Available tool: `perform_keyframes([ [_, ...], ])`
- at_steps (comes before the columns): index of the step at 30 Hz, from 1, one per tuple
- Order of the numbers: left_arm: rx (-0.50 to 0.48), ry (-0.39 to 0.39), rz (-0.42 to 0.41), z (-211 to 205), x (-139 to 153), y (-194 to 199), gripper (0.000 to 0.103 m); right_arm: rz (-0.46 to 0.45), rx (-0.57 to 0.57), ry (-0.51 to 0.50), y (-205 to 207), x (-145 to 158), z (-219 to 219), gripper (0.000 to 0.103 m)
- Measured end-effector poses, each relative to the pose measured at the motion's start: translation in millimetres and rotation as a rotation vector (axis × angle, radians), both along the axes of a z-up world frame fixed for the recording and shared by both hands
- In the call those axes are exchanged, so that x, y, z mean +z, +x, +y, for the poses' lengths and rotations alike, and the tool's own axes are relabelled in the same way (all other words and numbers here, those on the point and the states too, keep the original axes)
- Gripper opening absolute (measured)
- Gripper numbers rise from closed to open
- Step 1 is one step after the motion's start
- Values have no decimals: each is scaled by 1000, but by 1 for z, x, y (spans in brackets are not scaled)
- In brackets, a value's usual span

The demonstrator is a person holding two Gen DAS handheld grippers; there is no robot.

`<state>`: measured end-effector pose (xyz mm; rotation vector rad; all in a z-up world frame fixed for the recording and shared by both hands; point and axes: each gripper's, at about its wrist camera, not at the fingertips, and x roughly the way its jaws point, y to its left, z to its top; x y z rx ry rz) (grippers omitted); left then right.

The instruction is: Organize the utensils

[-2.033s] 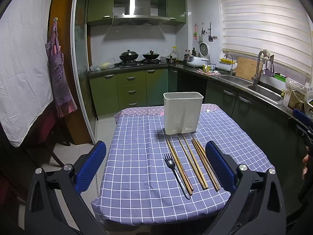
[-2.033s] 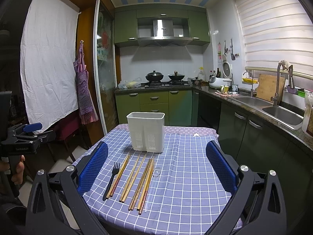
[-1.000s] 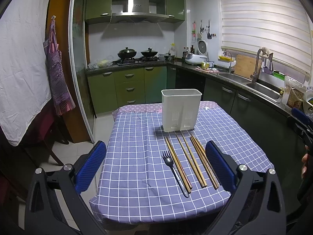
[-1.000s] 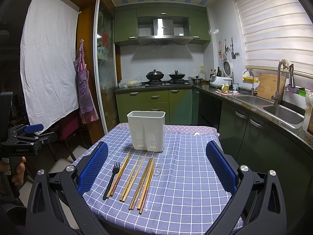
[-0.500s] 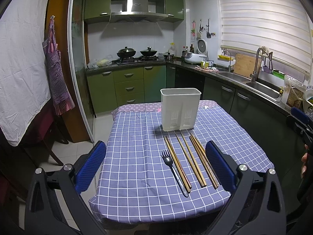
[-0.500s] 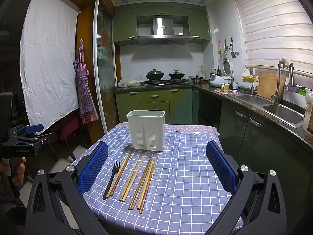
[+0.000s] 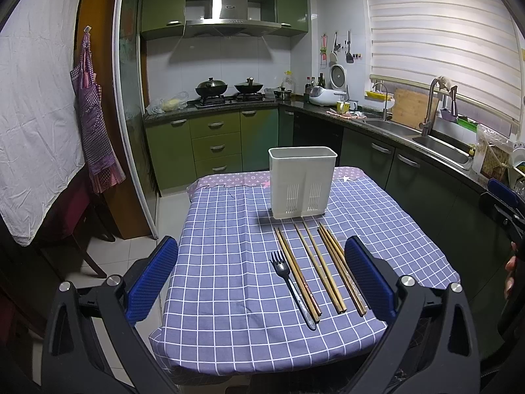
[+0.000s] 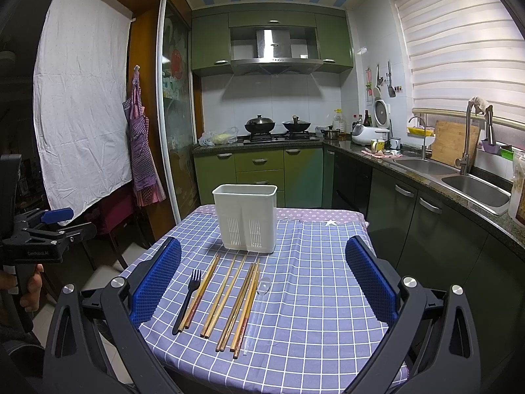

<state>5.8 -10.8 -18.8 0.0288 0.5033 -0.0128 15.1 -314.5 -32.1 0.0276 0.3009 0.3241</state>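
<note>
Right wrist view, near to far: right gripper (image 8: 262, 280) spread wide and empty, left gripper (image 7: 261, 274) likewise released, both short of the table (image 8: 315, 325). Fork (image 8: 187, 298), chopsticks (image 8: 226, 297) and clear spoon (image 8: 257, 312) laid parallel before the white holder (image 8: 246, 218), handles nearest, apparently for easy pickup.

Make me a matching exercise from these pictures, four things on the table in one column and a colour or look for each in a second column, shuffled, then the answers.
Things:
1. fork
2. utensil holder
3. spoon
4. chopsticks

Looks:
A. clear, see-through
B. brown wood
C. black
D. white, slotted at the base

Pairs: 1-C, 2-D, 3-A, 4-B
</note>
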Motion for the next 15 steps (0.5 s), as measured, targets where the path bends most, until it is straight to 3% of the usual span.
perform_keyframes([
  [15,-4,1,32,-2,-9,8,97,26,-8,-2,10,-7,1,99],
])
